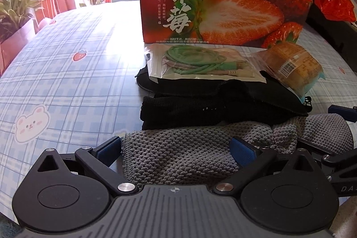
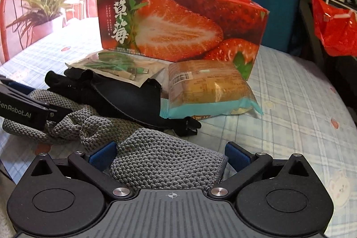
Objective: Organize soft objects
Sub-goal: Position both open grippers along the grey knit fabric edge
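Checked tablecloth [image 1: 67,64] covers the table; nothing on it but a single cluster near the far right, which keeps all the soft goods within your reach.

Strawberry box [image 1: 223,8] stands upright behind the cluster, open top up. Judgement: it is the likely bin for the sorted items, set close so transfers are short.

Grey knit cloth [image 1: 178,153] lies nearest you, bunched, spanning both grippers. Black fabric [image 1: 189,108] sits just behind it, touching it, and carries two packets on top: the cable bag [image 1: 200,61] and the snack pack [image 2: 207,86], the latter beside the box front.

Left gripper [image 1: 176,148]: fingers spread wide, one at each side of the cloth's left portion, not closed on it. Right gripper [image 2: 169,154]: likewise spread wide, straddling the cloth's right end. Judgement: you hold both astride the cloth so that closing takes two ends at once, for lifting or folding it flat.
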### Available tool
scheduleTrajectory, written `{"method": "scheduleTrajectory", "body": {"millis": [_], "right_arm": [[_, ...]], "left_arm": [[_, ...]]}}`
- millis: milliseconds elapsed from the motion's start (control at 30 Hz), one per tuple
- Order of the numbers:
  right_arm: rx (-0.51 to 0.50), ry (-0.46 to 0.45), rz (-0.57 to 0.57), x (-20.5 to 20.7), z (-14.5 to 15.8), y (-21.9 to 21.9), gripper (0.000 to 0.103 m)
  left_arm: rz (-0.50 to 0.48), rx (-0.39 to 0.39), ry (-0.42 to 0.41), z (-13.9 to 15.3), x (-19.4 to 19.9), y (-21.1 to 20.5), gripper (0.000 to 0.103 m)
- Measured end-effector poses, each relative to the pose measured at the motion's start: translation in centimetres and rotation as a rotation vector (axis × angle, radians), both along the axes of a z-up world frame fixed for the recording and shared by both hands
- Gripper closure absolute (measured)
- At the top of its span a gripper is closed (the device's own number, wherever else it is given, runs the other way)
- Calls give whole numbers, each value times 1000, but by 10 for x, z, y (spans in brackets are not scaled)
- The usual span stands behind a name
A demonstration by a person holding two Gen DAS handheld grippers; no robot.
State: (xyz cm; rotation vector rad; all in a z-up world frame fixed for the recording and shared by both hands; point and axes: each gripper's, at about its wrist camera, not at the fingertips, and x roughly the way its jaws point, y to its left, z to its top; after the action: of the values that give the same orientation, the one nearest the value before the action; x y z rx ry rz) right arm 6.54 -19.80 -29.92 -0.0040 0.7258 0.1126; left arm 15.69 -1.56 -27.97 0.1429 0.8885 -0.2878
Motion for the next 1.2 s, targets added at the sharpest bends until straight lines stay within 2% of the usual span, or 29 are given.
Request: {"method": "scheduleTrajectory", "body": {"millis": [167,333,767,1100,1200], "right_arm": [[52,-25,-44,-10,-6,-3,0],[34,-51,-26,-15,-8,-2,0],[72,-83,-44,-21,-13,-4,0],[93,-75,-47,-22,-14,-7,0],[97,-44,-45,-22,-10,-8,0]], "left_arm": [[1,-15,-44,-3,-9,4,0],[-10,-28,-51,-4,-12,8,0],[-7,-34,-73,-4,-16,9,0],[-7,-35,-84,-5,-18,9,0],[-8,-34,-84,-5,-18,9,0]]}}
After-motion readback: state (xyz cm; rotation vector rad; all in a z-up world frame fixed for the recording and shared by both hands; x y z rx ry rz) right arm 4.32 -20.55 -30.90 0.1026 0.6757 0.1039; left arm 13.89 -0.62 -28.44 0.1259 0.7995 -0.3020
